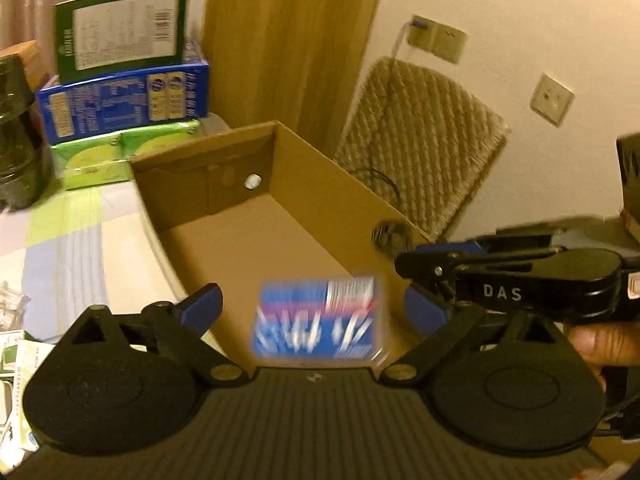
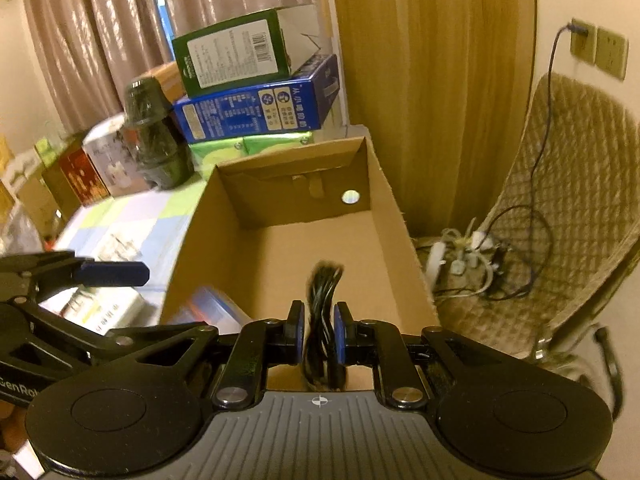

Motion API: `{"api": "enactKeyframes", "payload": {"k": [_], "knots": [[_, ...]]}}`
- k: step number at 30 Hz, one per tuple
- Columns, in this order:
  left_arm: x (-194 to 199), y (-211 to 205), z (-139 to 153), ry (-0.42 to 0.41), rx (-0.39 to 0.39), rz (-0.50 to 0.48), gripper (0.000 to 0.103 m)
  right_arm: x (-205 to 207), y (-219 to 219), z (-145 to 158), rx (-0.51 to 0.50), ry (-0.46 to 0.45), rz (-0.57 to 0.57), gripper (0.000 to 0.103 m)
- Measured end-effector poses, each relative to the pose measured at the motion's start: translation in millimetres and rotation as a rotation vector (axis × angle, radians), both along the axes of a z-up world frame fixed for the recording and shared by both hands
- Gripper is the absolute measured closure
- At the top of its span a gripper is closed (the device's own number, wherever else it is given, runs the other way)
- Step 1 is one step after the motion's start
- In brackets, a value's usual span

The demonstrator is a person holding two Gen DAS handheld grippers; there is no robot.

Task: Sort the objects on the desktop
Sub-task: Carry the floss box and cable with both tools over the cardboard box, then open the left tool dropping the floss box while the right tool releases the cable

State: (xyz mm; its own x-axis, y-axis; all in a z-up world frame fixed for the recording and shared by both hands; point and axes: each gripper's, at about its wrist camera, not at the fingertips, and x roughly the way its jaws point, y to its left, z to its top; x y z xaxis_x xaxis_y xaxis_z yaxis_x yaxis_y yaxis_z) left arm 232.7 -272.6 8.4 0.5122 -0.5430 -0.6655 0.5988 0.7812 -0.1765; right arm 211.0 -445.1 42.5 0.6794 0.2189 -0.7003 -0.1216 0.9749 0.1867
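Blue-and-white, the blurred packet (image 1: 316, 316) sits loose between our left gripper (image 1: 312, 312)'s wide-spread jaws, touching neither pad, seemingly dropping into the near end of the cardboard box (image 2: 384, 184). Our right gripper (image 2: 319, 332) has its jaws narrow around a black cable bundle (image 2: 322, 320), whose long axis runs away from us, its looped end pointing toward the box's far wall. We judge the bundle could snag a pad or uncoil over the right rim once let go. Farther off, stacked cartons (image 2: 256, 112) crowd the surface.
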Motion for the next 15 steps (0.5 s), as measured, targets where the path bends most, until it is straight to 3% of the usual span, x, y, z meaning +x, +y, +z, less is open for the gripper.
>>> {"api": "enactKeyframes", "payload": {"k": [1, 2, 3, 10, 15], "knots": [[0, 3, 2, -0.003, -0.004, 0.003, 0.008, 0, -1, 0, 0.004, -0.002, -0.012, 0.072], [-1, 6, 4, -0.006, -0.006, 0.003, 0.008, -1, -1, 1, 0.010, -0.011, -0.016, 0.057], [-2, 10, 6, -0.014, -0.005, 0.006, 0.008, -2, -1, 2, 0.013, -0.018, -0.017, 0.051], [-16, 44, 10, -0.027, 0.020, 0.071, 0.008, -21, 8, 11, 0.000, -0.049, -0.009, 0.047], [-35, 76, 12, -0.020, 0.022, 0.135, 0.008, -45, 21, 18, -0.010, -0.072, -0.009, 0.036]]}}
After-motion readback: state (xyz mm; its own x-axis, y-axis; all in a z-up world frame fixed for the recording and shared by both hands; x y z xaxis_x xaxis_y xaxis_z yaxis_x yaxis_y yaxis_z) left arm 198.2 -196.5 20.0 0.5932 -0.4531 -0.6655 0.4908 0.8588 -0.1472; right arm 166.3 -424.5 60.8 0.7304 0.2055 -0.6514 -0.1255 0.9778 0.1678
